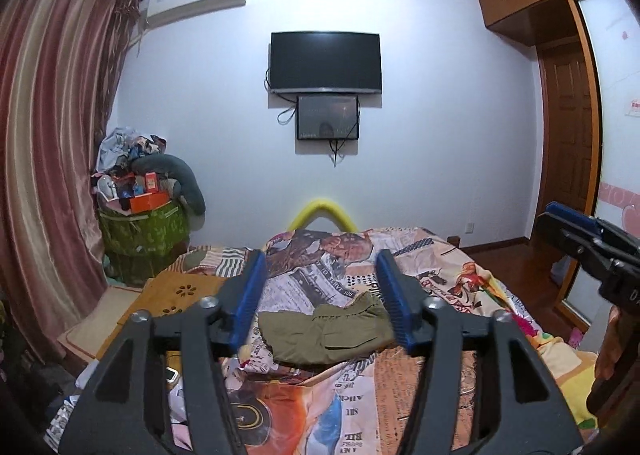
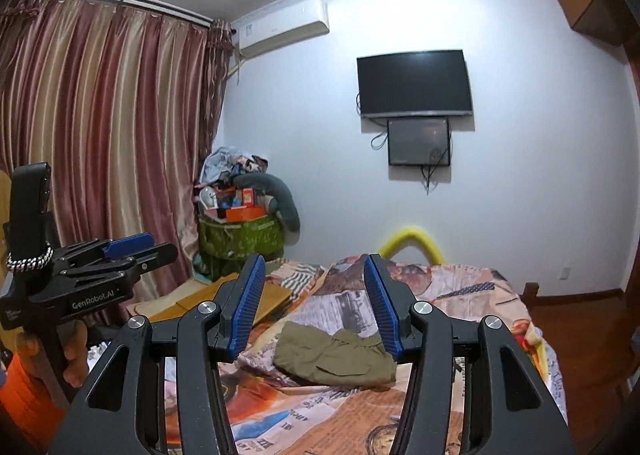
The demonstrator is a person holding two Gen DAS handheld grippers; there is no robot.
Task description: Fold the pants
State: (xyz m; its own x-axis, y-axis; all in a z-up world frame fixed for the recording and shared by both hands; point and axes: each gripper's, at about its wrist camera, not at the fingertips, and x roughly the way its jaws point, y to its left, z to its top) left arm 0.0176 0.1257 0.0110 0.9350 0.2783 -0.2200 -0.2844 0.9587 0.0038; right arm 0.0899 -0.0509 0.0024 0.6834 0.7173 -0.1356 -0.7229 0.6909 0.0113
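Olive-green pants point(image 1: 332, 331) lie folded in a compact bundle on the patterned bedspread point(image 1: 320, 395), a cargo pocket facing up. They also show in the right wrist view point(image 2: 336, 357). My left gripper point(image 1: 322, 263) is open and empty, held above and in front of the pants. My right gripper point(image 2: 314, 267) is open and empty too, also raised above the pants. The right gripper shows at the right edge of the left wrist view point(image 1: 576, 231). The left gripper shows at the left of the right wrist view point(image 2: 120, 251).
The bed carries a newspaper-print cover point(image 2: 320, 415). A yellow foam arch point(image 1: 320, 211) stands at its far end. A green bin point(image 1: 140, 231) heaped with clutter sits by the curtain point(image 1: 52, 135). Cardboard point(image 1: 180, 291) lies left of the bed. A TV point(image 1: 325, 61) hangs on the wall; a wardrobe point(image 1: 568, 95) stands right.
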